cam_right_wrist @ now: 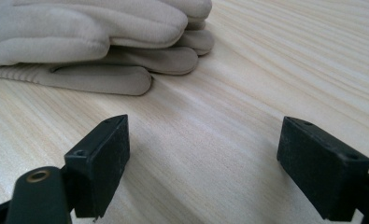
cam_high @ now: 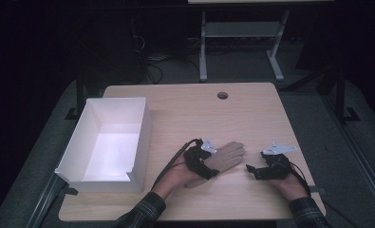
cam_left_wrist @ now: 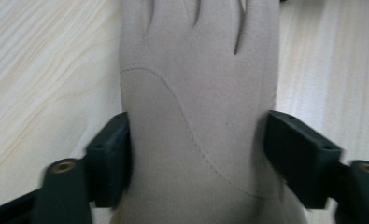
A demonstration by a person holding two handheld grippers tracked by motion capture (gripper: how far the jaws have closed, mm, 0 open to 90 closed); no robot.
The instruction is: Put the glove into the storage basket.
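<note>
A beige glove (cam_high: 229, 154) lies flat on the wooden table (cam_high: 199, 114), fingers pointing away to the right. My left gripper (cam_high: 212, 162) straddles its palend near the cuff. In the left gripper view both black pads (cam_left_wrist: 109, 158) press into the sides of the glove (cam_left_wrist: 196, 93), which narrows slightly between them. My right gripper (cam_high: 250, 172) rests on the table just right of the glove's fingertips. Its jaws stand wide apart (cam_right_wrist: 203, 158) over bare wood, and the glove fingers (cam_right_wrist: 126, 42) lie stacked in layers a short way ahead of it.
A white open-topped box (cam_high: 141, 135) with nothing in it stands on the left part of the table. A round cable hole (cam_high: 222, 95) sits near the far edge. Beyond the table a grey stand (cam_high: 242, 28) rests on the dark floor.
</note>
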